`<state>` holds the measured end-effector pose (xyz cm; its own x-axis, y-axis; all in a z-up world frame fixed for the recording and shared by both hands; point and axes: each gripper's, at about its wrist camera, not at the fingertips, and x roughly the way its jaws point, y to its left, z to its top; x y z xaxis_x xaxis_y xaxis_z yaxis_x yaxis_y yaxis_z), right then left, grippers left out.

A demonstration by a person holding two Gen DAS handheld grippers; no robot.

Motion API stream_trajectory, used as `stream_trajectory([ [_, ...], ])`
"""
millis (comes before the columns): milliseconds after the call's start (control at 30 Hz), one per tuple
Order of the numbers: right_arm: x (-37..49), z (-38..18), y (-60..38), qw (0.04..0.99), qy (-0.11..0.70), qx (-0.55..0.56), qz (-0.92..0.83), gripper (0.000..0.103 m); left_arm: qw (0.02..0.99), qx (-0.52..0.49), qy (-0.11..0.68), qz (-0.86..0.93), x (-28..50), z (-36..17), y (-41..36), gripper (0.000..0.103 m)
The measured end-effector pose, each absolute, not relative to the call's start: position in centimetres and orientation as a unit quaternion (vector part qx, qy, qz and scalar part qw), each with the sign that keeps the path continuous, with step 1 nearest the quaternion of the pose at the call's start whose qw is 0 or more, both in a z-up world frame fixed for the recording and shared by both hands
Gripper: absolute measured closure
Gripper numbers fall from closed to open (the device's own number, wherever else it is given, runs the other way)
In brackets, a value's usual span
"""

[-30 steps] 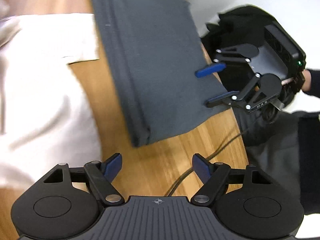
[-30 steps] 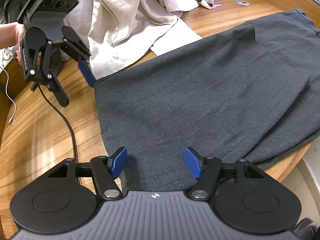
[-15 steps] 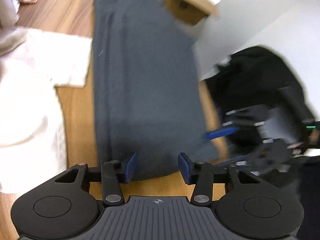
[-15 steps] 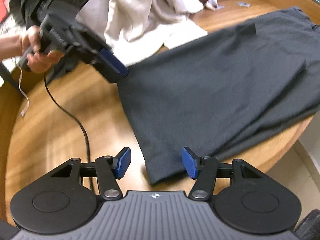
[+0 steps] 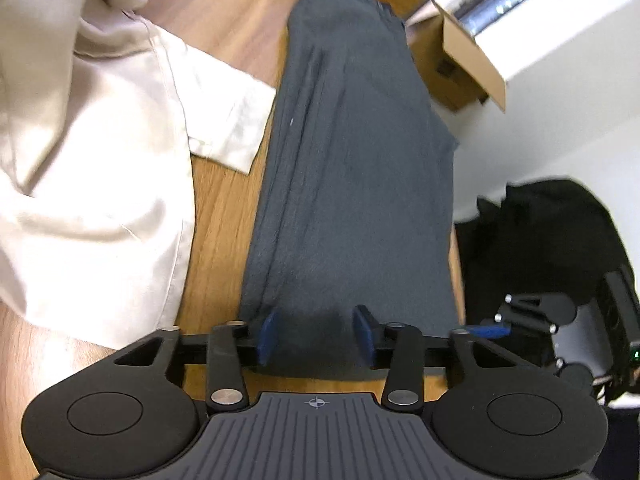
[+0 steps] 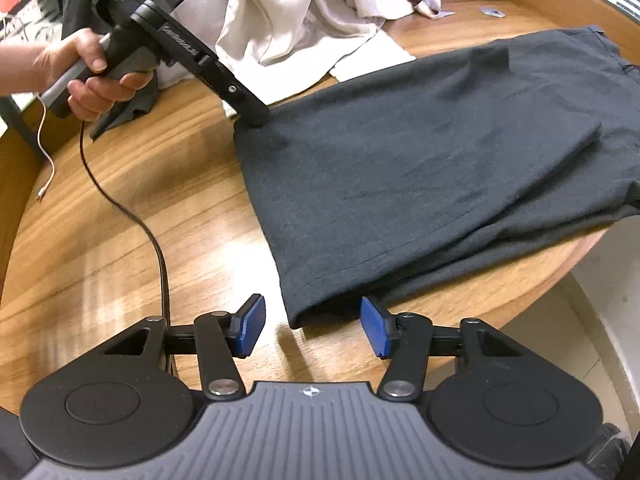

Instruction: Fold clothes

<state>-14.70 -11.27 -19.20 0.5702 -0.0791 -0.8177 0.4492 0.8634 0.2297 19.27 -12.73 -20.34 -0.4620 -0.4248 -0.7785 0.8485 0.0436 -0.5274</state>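
Note:
A dark grey garment (image 5: 352,184) lies flat along the wooden table (image 5: 216,216), stretching away from me. My left gripper (image 5: 317,336) is open, and the garment's near end sits between its blue pads. In the right wrist view the same garment (image 6: 420,152) spreads to the right. My right gripper (image 6: 314,330) is open, with the garment's near corner just ahead between its fingers. A hand (image 6: 92,76) holds the left gripper (image 6: 256,118), whose tip rests on the garment's far-left corner. One blue finger (image 5: 490,330) of the right gripper shows at the garment's right edge.
A heap of cream clothes (image 5: 92,160) lies left of the garment and at the back (image 6: 288,20). A black cable (image 6: 132,216) runs across the table. A cardboard box (image 5: 452,64) stands beyond the table edge (image 6: 540,272). Black fabric (image 5: 552,232) sits off to the right.
My left gripper swung round to the garment's short end and its fingers narrowed around the cloth. My right gripper drew back from over the cloth to its near corner.

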Motion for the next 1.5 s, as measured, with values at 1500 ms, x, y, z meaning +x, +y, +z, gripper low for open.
stream_trajectory([
  [1500, -11.4, -20.7, -31.7, 0.849, 0.42, 0.139, -0.29, 0.043, 0.553, 0.13, 0.519, -0.639, 16.3, -22.1, -33.3, 0.066],
])
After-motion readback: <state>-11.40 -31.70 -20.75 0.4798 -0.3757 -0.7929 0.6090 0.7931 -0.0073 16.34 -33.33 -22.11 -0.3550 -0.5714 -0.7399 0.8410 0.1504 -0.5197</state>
